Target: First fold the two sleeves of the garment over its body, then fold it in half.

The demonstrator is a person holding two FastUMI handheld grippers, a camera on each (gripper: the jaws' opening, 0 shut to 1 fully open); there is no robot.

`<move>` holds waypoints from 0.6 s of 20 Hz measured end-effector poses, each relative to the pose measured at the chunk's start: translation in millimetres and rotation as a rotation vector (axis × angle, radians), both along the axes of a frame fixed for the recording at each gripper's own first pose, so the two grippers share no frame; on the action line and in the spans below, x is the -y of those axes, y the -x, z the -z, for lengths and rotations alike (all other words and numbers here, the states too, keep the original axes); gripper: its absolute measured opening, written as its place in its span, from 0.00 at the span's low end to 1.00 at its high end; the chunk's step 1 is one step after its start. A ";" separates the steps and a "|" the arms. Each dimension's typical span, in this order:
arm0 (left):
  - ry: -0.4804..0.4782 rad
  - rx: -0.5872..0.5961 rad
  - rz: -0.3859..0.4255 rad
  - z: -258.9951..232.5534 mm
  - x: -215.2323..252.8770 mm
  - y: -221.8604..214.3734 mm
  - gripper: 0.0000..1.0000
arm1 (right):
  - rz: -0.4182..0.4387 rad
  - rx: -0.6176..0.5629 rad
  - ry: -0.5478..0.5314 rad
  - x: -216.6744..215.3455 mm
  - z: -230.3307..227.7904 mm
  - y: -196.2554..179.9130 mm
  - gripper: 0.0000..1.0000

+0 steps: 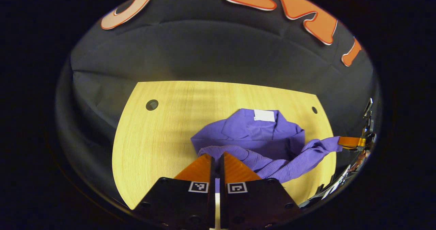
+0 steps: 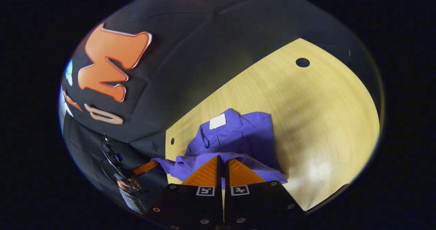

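Pinching one purple garment (image 1: 253, 134) hem: two grippers, left gripper (image 1: 216, 155), right gripper (image 2: 222, 159), on table (image 1: 160, 138).

A pale wooden table (image 1: 153, 145) with a fine grain carries the work; in the right gripper view its bare top (image 2: 323, 121) spreads wide to the right. Round holes are cut near its far corners, a larger one (image 1: 152, 104) to the left and a smaller one (image 1: 314, 110) to the right in the left gripper view. A purple garment (image 1: 259, 134) lies on the table, collar and white tag (image 1: 264, 115) toward the far edge, its near hem raised off the wood.
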State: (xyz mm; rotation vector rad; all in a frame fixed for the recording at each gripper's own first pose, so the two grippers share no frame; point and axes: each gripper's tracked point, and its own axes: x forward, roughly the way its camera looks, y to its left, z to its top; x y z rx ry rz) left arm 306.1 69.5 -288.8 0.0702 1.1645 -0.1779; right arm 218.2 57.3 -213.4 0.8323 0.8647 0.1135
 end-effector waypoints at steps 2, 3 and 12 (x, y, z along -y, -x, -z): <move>-0.007 0.003 -0.012 9.7 8.4 -12.4 0.06 | -0.004 -0.023 -0.006 2.2 15.7 -14.5 0.02; -0.009 0.005 -0.015 14.6 12.2 -16.9 0.06 | -0.012 -0.032 -0.006 1.3 21.0 -21.1 0.02; -0.076 0.084 -0.056 51.6 19.4 -62.6 0.16 | 0.108 -0.064 -0.063 21.3 47.5 -94.2 0.06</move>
